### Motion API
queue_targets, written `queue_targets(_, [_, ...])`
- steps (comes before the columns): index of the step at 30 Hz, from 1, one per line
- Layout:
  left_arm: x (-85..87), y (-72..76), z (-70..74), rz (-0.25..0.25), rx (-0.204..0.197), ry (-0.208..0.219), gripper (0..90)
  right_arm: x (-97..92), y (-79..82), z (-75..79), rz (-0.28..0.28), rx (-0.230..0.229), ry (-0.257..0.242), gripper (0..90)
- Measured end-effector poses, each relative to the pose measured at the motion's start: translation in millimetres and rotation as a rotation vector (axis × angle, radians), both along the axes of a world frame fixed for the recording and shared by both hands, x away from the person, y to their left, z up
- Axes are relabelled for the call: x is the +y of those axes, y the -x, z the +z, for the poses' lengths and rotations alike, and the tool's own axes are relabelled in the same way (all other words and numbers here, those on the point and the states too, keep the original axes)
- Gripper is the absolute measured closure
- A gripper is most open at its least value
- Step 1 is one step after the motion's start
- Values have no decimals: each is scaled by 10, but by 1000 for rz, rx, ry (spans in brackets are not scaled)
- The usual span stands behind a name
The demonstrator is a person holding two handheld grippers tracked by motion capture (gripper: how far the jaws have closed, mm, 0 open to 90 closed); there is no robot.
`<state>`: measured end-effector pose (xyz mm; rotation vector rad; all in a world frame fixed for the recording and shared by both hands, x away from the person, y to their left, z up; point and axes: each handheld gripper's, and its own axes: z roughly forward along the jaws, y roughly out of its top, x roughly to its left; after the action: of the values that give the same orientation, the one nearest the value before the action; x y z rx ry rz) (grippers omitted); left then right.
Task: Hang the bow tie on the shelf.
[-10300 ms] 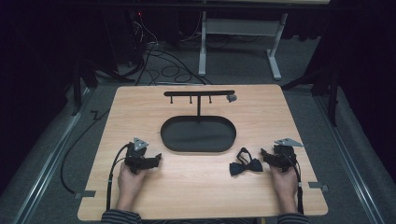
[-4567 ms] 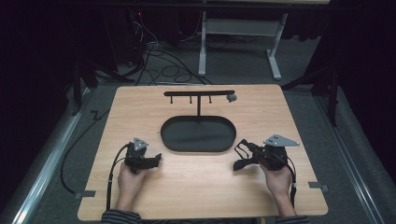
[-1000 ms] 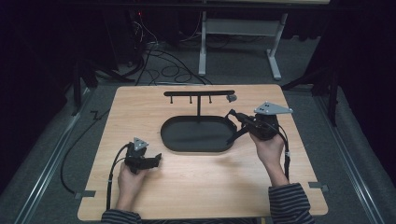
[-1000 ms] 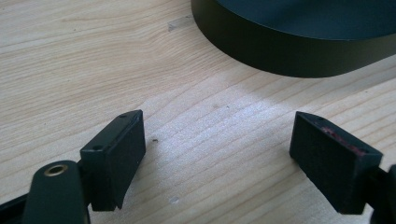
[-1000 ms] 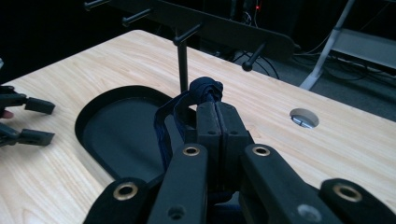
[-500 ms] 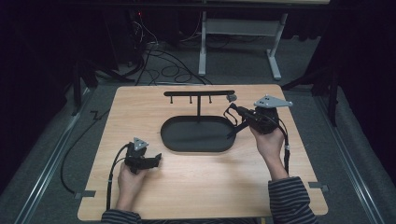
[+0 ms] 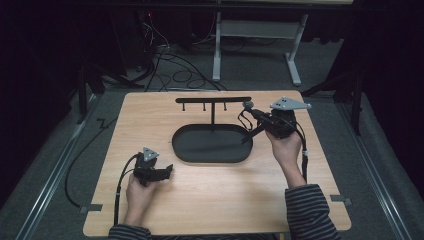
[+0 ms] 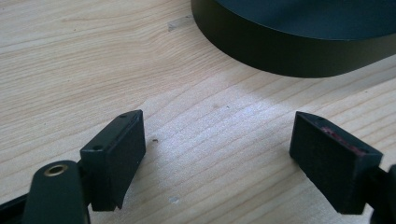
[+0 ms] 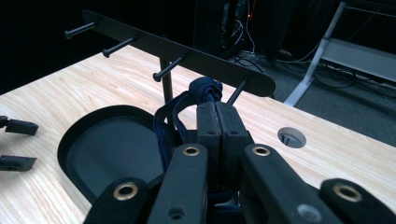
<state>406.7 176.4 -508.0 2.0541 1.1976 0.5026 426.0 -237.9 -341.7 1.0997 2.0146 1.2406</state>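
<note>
**Bow tie held up by the rack**

The right gripper (image 7: 256, 116) is squeezed tight on a dark blue bow tie (image 9: 204, 89). It holds the tie just under the end of the rack (image 9: 187, 52), above the tray (image 7: 210, 145). The left gripper (image 7: 162, 171) rests open on the table (image 7: 225, 200), holding nothing.

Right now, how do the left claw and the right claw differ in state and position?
The left claw is open with nothing between its jaws, while the right claw is shut on a dark blue bow tie. The left claw sits low over the wooden table, near the stand's oval base; the right claw is raised toward the rack's end peg. A hand holds each.
</note>
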Motion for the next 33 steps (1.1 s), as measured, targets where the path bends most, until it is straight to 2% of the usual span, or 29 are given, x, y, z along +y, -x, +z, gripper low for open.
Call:
queue_targets(12, [0, 0, 0, 0, 0, 0, 188, 51, -134, 0, -15, 10, 6, 900])
queue_targets(24, [-1, 0, -1, 1, -2, 0, 188, 59, -270, -19, -56, 18, 6, 900])
queue_targets(33, [-1, 0, -1, 1, -1, 0, 188, 56, -362, -75, -91, 22, 25, 900])
